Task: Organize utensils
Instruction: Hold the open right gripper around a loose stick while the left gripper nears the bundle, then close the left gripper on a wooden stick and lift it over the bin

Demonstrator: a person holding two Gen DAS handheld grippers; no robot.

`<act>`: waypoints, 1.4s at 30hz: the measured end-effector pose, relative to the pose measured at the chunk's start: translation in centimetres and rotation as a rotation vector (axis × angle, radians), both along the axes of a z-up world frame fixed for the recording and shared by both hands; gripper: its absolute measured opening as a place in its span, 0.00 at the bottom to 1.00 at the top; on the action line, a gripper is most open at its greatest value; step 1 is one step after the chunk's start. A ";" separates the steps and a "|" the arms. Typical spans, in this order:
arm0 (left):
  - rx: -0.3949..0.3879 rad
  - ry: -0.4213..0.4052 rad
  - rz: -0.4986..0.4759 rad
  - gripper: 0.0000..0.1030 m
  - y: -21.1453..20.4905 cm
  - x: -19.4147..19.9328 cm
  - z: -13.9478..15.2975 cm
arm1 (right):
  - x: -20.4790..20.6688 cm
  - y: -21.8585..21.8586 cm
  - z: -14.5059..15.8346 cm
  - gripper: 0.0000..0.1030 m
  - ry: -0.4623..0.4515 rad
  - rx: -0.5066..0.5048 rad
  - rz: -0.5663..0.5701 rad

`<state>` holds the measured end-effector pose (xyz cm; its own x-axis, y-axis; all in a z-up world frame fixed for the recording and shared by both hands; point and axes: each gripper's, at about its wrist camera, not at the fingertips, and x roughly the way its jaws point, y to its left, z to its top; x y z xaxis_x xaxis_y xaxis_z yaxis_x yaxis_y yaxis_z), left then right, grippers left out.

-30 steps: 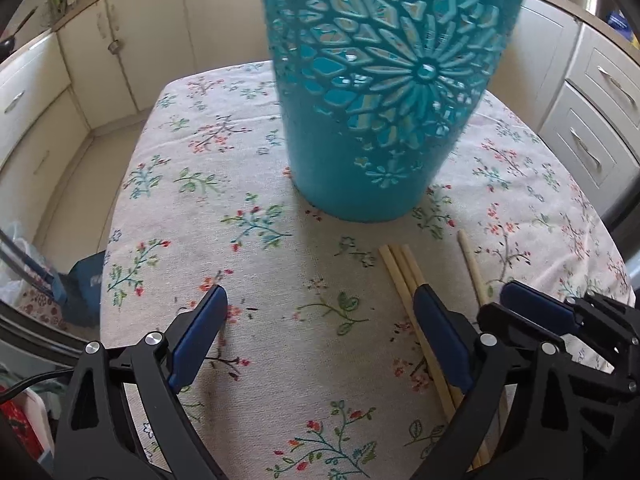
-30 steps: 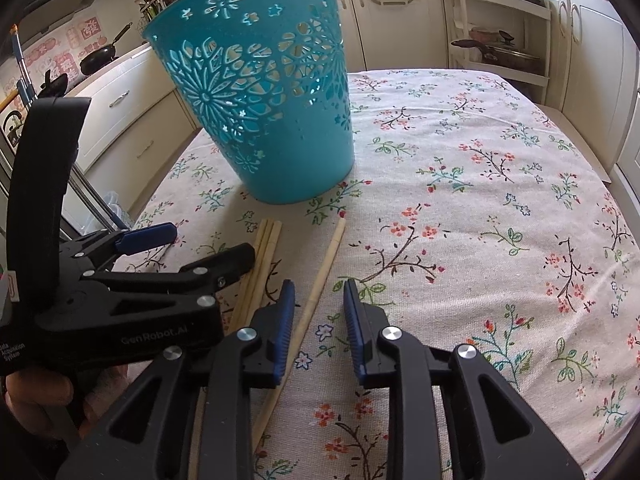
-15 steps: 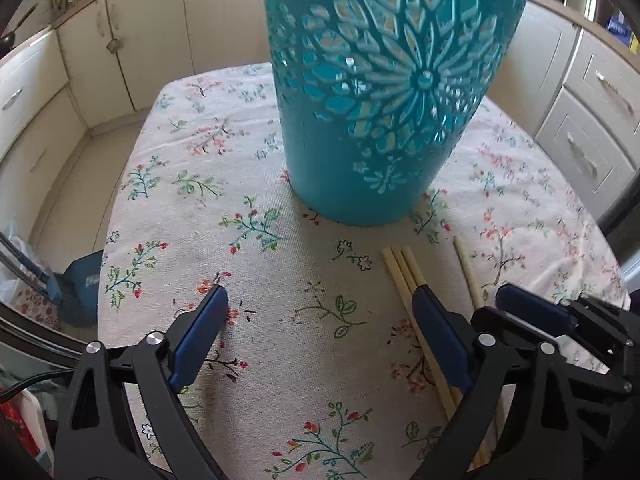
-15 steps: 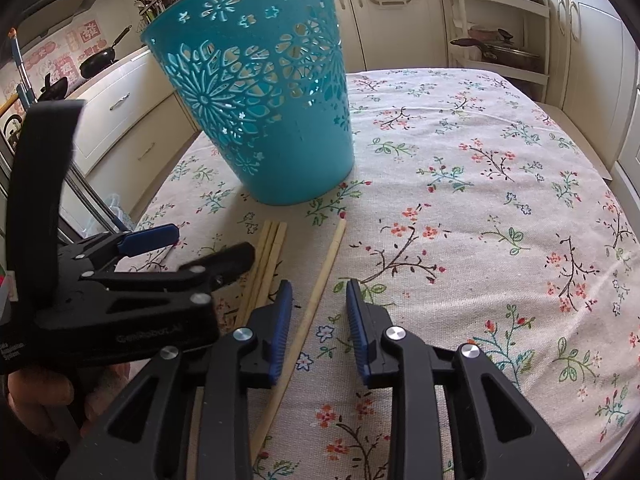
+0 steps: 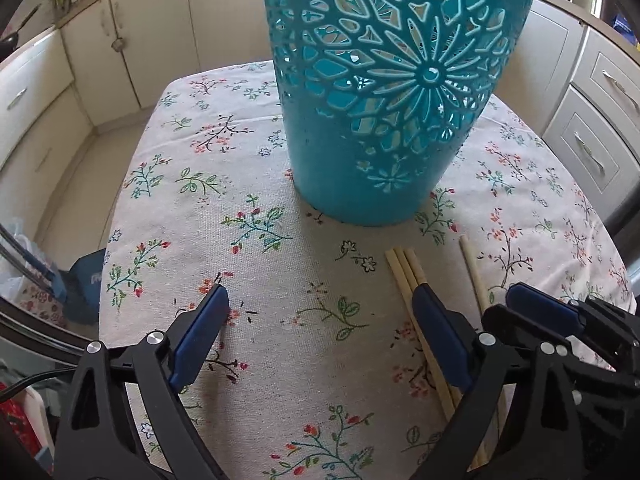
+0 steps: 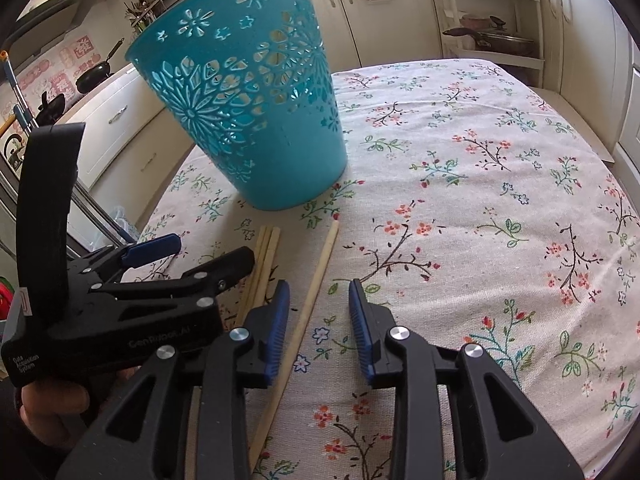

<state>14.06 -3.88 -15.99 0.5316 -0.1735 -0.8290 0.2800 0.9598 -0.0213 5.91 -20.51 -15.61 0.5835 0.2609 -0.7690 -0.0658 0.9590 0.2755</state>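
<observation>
A teal cut-out basket (image 5: 396,92) (image 6: 256,120) stands upright on the flowered tablecloth (image 6: 460,184). In front of it lie three wooden chopsticks side by side (image 5: 404,270) (image 6: 266,252) and a single chopstick (image 5: 472,268) (image 6: 322,264) a little to their right. My left gripper (image 5: 320,300) (image 6: 208,250) is open wide with only cloth between its jaws; its right finger hangs over the three chopsticks. My right gripper (image 6: 318,292) has its jaws opening; the single chopstick runs between them near the left pad (image 6: 280,312), and neither pad presses on it.
A hand (image 6: 52,404) holds the left gripper at the table's near left. Cream cabinets (image 5: 132,40) ring the table. A rack with pans (image 6: 492,40) stands at the far right, and a blue object (image 5: 86,280) lies on the floor to the left.
The right gripper's jaws have spread slightly wider around the single chopstick. The left gripper and the basket have stayed put.
</observation>
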 end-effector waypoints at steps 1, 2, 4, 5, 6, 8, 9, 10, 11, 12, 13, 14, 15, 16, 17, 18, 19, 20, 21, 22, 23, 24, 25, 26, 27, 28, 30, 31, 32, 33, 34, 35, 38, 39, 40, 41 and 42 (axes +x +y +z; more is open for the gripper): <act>0.001 0.000 0.004 0.87 -0.1 0.0 0.0 | 0.0 0.0 0.0 0.30 0.000 0.001 0.000; 0.002 0.000 0.006 0.87 -0.1 -0.1 0.0 | -0.1 -0.1 0.0 0.30 0.000 0.002 0.001; 0.004 0.001 0.011 0.87 0.0 0.1 0.0 | -0.1 -0.1 0.1 0.30 0.002 0.005 0.001; 0.002 0.003 0.015 0.87 0.0 0.1 0.0 | -0.1 -0.2 0.1 0.30 0.002 0.006 0.001; 0.000 0.007 0.017 0.86 0.1 0.1 0.1 | -0.1 -0.2 0.1 0.30 0.002 0.007 0.000; -0.004 0.016 0.032 0.86 0.0 0.2 0.1 | -0.1 -0.2 0.0 0.31 0.001 0.008 0.001; -0.004 0.018 0.038 0.86 -0.2 0.1 0.1 | -0.1 -0.2 0.0 0.31 0.001 0.010 0.001; -0.003 0.019 0.046 0.86 -0.4 0.0 0.1 | -0.1 -0.3 0.0 0.31 0.001 0.011 -0.005; -0.006 0.026 0.058 0.86 -0.6 0.1 0.1 | -0.1 -0.6 0.0 0.31 0.004 0.021 -0.011; -0.001 0.029 0.062 0.86 -0.8 0.0 0.1 | 0.0 -0.9 0.0 0.31 0.008 0.036 -0.019; 0.003 0.031 0.067 0.86 -1.0 -0.1 0.1 | 0.0 -1.3 0.0 0.31 0.012 0.047 -0.028; 0.005 0.033 0.070 0.86 -1.1 -0.1 0.1 | 0.1 -1.5 0.0 0.31 0.014 0.055 -0.032; 0.019 0.033 0.072 0.85 -1.2 -0.3 0.0 | 0.1 -1.6 0.0 0.31 0.017 0.063 -0.033; 0.049 0.023 0.065 0.84 -1.5 -0.6 -0.1 | 0.1 -1.7 0.0 0.31 0.018 0.065 -0.037; 0.053 0.013 0.071 0.84 -1.5 -1.0 -0.1 | 0.1 -1.7 0.0 0.32 0.019 0.064 -0.039; 0.050 0.013 0.081 0.84 -1.3 -1.2 -0.1 | 0.2 -1.8 0.0 0.32 0.020 0.068 -0.039; 0.052 0.009 0.085 0.84 -1.3 -1.3 -0.1 | 0.2 -1.9 0.1 0.32 0.021 0.070 -0.039; 0.052 0.005 0.084 0.83 -1.3 -1.4 -0.1 | 0.2 -1.9 0.1 0.32 0.021 0.071 -0.039; 0.050 0.005 0.084 0.82 -1.3 -1.5 -0.1 | 0.2 -1.9 0.1 0.32 0.021 0.069 -0.038; 0.047 0.002 0.083 0.77 -1.2 -1.5 0.0 | 0.2 -1.8 0.1 0.32 0.021 0.066 -0.039; 0.046 -0.001 0.076 0.73 -1.2 -1.6 0.1 | 0.2 -1.8 0.2 0.32 0.019 0.058 -0.037; 0.045 -0.003 0.067 0.65 -1.1 -1.6 0.2 | 0.2 -1.6 0.2 0.32 0.016 0.047 -0.034; 0.043 -0.003 0.060 0.55 -1.1 -1.7 0.3 | 0.3 -1.4 0.3 0.32 0.016 0.036 -0.032; 0.040 -0.002 0.050 0.50 -1.1 -1.6 0.5 | 0.4 -1.1 0.3 0.32 0.014 0.012 -0.027; 0.038 0.000 0.031 0.40 -1.1 -1.4 0.7 | 0.5 -0.7 0.3 0.32 0.010 -0.013 -0.020; 0.037 0.006 0.011 0.33 -1.1 -1.3 0.8 | 0.6 -0.3 0.3 0.31 0.007 -0.033 -0.012; 0.036 0.018 -0.040 0.22 -1.4 -1.2 0.9 | 0.7 0.9 0.2 0.29 -0.002 -0.094 0.018; 0.038 0.025 -0.069 0.15 -1.6 -1.1 1.0 | 0.7 1.7 0.2 0.25 -0.012 -0.139 0.040; 0.038 0.035 -0.096 0.10 -1.6 -1.0 1.1 | 0.7 1.9 0.0 0.17 -0.018 -0.172 0.055; 0.038 0.043 -0.107 0.08 -1.7 -0.9 1.1 | 0.8 2.3 0.0 0.11 -0.018 -0.194 0.074; 0.033 0.055 -0.116 0.07 -1.6 -0.7 1.2 | 1.0 2.5 0.0 0.08 -0.009 -0.195 0.103; 0.033 0.063 -0.121 0.06 -1.5 -0.6 1.2 | 1.2 2.4 0.0 0.08 0.001 -0.189 0.117; 0.025 0.075 -0.121 0.05 -0.9 -0.3 1.2 | 2.1 2.1 0.0 0.08 0.024 -0.190 0.145; 0.021 0.077 -0.121 0.05 -0.8 -0.2 1.2 | 2.4 1.8 0.0 0.08 0.027 -0.180 0.140; 0.017 0.082 -0.122 0.05 -0.7 -0.2 1.2 | 2.7 1.3 -0.1 0.07 0.030 -0.161 0.128; 0.001 0.097 -0.124 0.04 -0.5 -0.2 1.2 | 2.6 0.9 -0.1 0.07 0.029 -0.135 0.121; -0.015 0.105 -0.127 0.04 -0.3 -0.3 1.3 | 2.5 0.6 -0.2 0.07 0.028 -0.109 0.112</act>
